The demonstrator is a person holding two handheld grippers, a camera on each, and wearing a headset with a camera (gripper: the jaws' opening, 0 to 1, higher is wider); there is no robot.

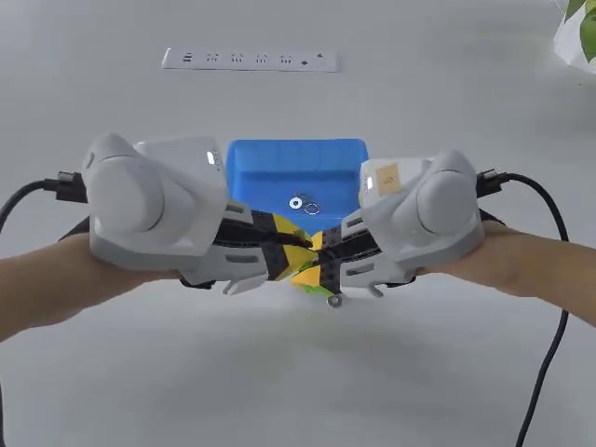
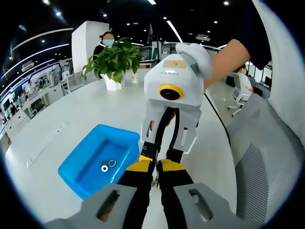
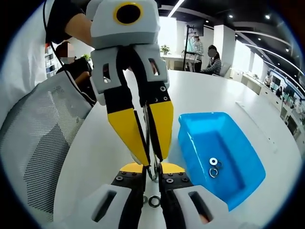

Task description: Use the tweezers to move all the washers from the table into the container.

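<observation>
My left gripper (image 1: 296,250) and right gripper (image 1: 313,266) meet tip to tip over the white table, just in front of the blue container (image 1: 298,149). Thin metal tweezers (image 3: 151,143) run between the left gripper's yellow fingers (image 3: 125,129) and down into my right gripper (image 3: 152,170); both sets of jaws stand closed on them. Two washers (image 1: 296,203) lie inside the container (image 3: 248,191). A loose washer (image 1: 333,300) lies on the table right under the tips, also in the right gripper view as a dark ring (image 3: 154,201). My left gripper (image 2: 156,168) faces the right one (image 2: 161,155).
A white power strip (image 1: 250,60) lies at the far side of the table and a potted plant (image 1: 579,28) stands at the far right corner. A mesh chair (image 2: 267,162) is beside the table on the person's side. People stand in the background.
</observation>
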